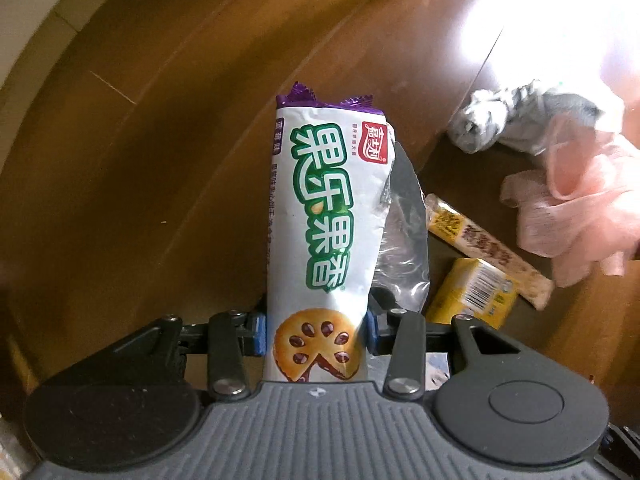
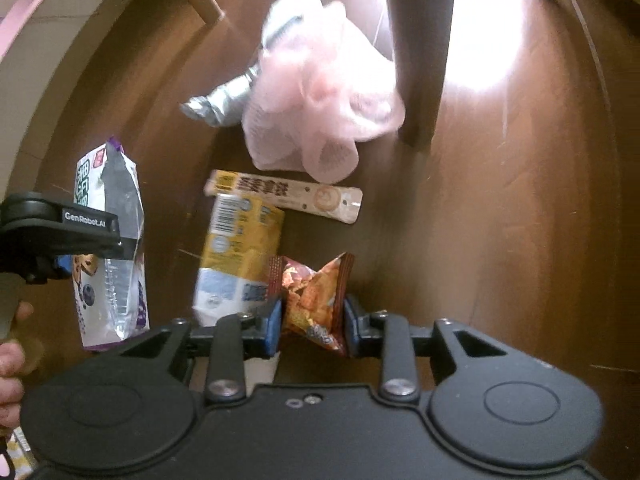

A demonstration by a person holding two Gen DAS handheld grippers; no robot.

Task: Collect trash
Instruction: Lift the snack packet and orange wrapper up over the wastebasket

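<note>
At the centre of the left wrist view, the left gripper (image 1: pixel 316 330) clamps a white and purple biscuit wrapper (image 1: pixel 320 216) above the wooden floor (image 1: pixel 160 160). At the centre bottom of the right wrist view, the right gripper (image 2: pixel 312 320) pinches an orange snack packet (image 2: pixel 314 300). A yellow carton (image 2: pixel 236 252), a long sachet (image 2: pixel 288 194) and a pink mesh puff (image 2: pixel 320 112) lie beyond.

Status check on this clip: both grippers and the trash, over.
Left gripper shut on white-and-purple biscuit wrapper. Right gripper shut on orange snack packet. Yellow carton, long beige sachet on the floor. Nothing blocking.
</note>
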